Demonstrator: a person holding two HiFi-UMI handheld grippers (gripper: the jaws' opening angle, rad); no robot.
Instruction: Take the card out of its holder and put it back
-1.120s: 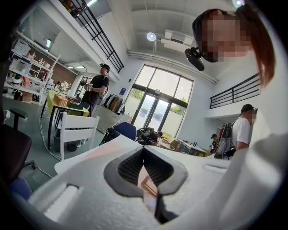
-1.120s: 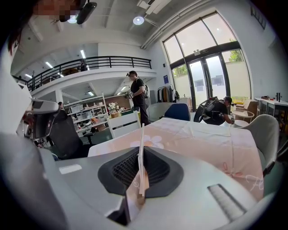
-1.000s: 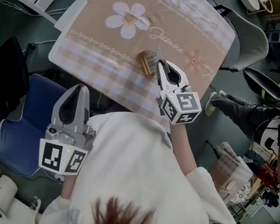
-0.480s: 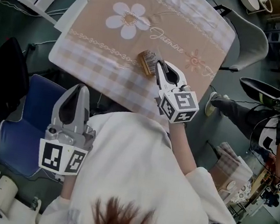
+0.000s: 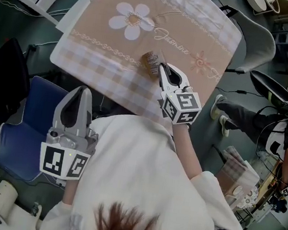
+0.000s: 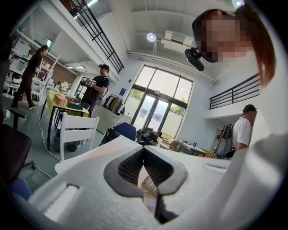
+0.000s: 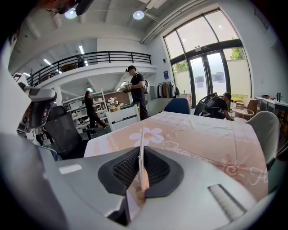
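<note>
R tongs are all but closed, pinched on a thin tan rectangular card w/ striped print. In the right gripper view the card stands edge-on betw. the two dark ribbed pads. Both pads press on it, and its top edge pokes up past the tips. The card is below & right of the white daisy print on the beige checked cloth over the counter. It's low over the cloth; can't tell if it touches, nor make out a separate holder. L tongs are well below & left of the daisy, off the counter, closed tip to tip w/ nothing in them. A blue padded chair is also down-left of the daisy.
</note>
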